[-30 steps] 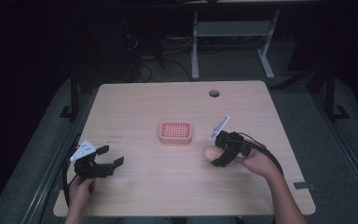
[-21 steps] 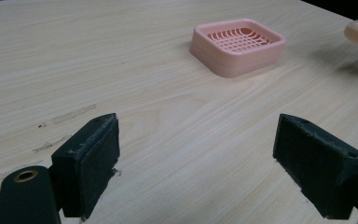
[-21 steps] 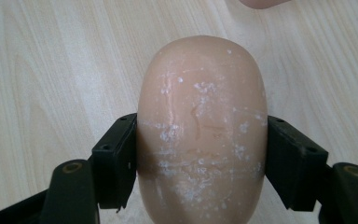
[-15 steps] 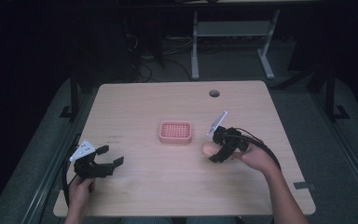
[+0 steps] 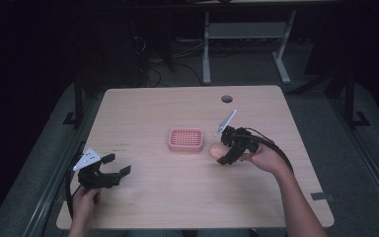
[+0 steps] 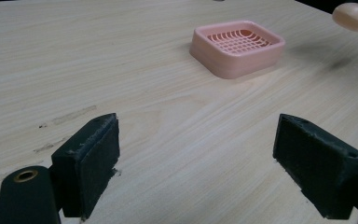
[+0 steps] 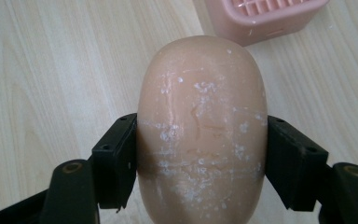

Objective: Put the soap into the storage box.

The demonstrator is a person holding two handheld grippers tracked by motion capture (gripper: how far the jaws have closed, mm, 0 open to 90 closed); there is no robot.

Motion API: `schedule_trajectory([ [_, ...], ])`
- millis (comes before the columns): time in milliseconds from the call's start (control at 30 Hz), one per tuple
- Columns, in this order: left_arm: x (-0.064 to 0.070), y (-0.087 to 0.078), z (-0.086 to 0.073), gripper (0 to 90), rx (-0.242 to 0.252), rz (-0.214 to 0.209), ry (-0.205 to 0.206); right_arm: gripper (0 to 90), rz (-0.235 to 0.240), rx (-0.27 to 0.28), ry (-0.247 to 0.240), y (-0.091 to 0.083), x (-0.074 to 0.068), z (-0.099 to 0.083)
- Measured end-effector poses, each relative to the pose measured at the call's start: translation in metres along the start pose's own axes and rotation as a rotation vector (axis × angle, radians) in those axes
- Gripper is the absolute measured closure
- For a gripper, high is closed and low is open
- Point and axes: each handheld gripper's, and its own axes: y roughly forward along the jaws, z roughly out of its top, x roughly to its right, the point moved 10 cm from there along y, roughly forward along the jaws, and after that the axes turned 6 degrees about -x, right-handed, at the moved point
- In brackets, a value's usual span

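One container on the wooden table (image 5: 177,197): a pink soap dish (image 5: 186,139) with a slotted grid top, sitting near the middle, and nothing lies in it. The grid is bare in the left gripper view, where the dish (image 6: 237,47) stands well ahead of the jaws.

Count them up: one dish, one bar of soap, two grippers, two hands.

The soap (image 5: 217,149) is a pale peach oval bar, and it's off the table, just to the right of the dish, close beside its right edge but not over it. The right gripper (image 5: 227,157) has it clamped. Look at the right gripper view: both black pads press the flanks of the soap (image 7: 200,130), whose scuffed, white-flecked face bulges out past the jaws, with the corner of the dish (image 7: 261,16) just beyond its tip.

The right hand (image 5: 261,158) reaches in from the lower right, forearm angled toward the centre, gripper pointing left at the dish, its grey plate tilted up behind.

Over on the near left, the left gripper (image 5: 116,173) sits low by the table's edge, jaws spread wide with only bare wood between them, held from below by the left hand (image 5: 85,200).
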Motion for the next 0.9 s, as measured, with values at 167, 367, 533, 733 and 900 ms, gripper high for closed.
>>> schedule_trajectory([
  [167,0.0,-0.001,0.0,14.3,0.002,0.001,-0.004,31.9,-0.001,0.01,-0.006,-0.002,0.004,0.007],
  [367,-0.001,-0.001,0.0,14.3,0.002,0.002,-0.007,31.9,0.008,-0.003,-0.007,-0.002,0.006,0.013],
  [533,0.0,-0.001,0.001,14.3,0.005,0.003,-0.009,31.9,0.008,0.002,-0.014,-0.001,0.009,0.019],
  [733,0.0,-0.001,0.001,14.3,0.005,0.002,-0.009,31.9,0.02,0.012,-0.004,0.001,0.012,0.024],
  [900,0.0,-0.001,0.001,14.2,0.004,0.0,-0.005,31.9,0.026,0.008,-0.013,0.002,0.014,0.032],
])
